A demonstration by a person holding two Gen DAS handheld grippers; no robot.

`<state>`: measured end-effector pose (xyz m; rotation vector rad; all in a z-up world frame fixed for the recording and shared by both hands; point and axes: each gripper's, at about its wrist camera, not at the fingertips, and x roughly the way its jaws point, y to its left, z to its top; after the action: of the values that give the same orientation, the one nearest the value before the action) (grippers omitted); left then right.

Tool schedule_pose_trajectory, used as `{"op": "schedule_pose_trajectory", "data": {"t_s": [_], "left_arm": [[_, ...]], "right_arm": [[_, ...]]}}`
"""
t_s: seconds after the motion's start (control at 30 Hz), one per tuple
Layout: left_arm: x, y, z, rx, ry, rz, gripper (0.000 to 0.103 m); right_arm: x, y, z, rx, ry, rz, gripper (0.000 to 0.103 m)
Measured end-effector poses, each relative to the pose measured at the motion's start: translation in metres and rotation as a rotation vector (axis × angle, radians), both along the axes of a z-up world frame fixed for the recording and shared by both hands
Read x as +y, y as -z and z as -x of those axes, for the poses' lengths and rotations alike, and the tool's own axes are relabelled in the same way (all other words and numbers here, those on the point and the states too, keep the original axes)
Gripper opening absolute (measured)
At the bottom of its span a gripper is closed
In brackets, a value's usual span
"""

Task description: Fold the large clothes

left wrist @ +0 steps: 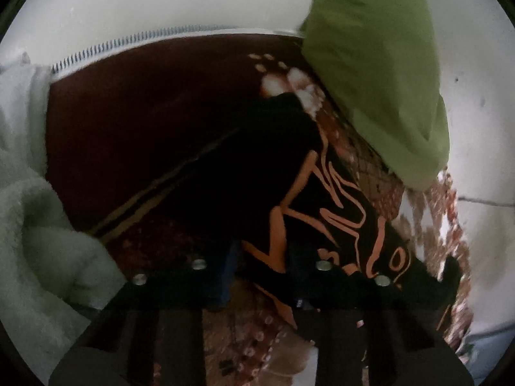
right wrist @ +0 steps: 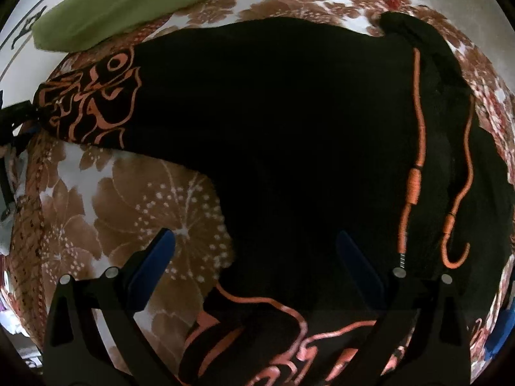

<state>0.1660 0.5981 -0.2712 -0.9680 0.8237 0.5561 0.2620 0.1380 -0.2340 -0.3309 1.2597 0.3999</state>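
While spread flat on the floral bedcover [right wrist: 135, 193] | black hoodie [right wrist: 273, 112]: long axis sleeve-to-sleeve | left gripper [left wrist: 260, 270] pinching one patterned cuff | right gripper [right wrist: 254, 267] wide, over the near cuff.

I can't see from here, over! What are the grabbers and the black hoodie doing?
Left gripper shut on black hoodie sleeve end. Right gripper open above hoodie, nothing gripped. Hoodie spread on flowered blanket. Green cloth beside it, not blocking.

Home bedroom: floral bedspread [right wrist: 135, 199], strewn clothes.
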Motion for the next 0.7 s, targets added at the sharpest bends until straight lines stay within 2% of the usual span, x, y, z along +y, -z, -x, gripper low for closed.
{"op": "schedule_pose_trajectory", "data": {"t_s": [0.13, 0.2, 0.3, 0.4, 0.57, 0.7], "left_arm": [[-0.007, -0.005, -0.001, 0.002, 0.06, -0.052, 0.012], [-0.013, -0.019, -0.003, -0.014, 0.09, -0.093, 0.01], [-0.038, -0.064, -0.012, -0.074, 0.196, -0.216, 0.009], [-0.064, -0.1, -0.021, -0.131, 0.282, -0.279, 0.009], [-0.133, -0.161, -0.042, -0.217, 0.441, -0.367, 0.009], [-0.224, -0.205, -0.06, -0.291, 0.595, -0.415, 0.009]], "right_arm": [[0.013, 0.006, 0.006, -0.019, -0.036, -0.008, 0.098], [0.016, 0.01, 0.009, -0.024, -0.054, 0.0, 0.098], [0.015, 0.017, 0.014, -0.022, -0.067, 0.006, 0.098], [0.011, 0.026, 0.016, -0.011, -0.071, 0.011, 0.098], [0.007, 0.039, 0.021, -0.017, -0.079, -0.006, 0.098], [0.001, 0.048, 0.024, -0.017, -0.074, -0.034, 0.098]]}}
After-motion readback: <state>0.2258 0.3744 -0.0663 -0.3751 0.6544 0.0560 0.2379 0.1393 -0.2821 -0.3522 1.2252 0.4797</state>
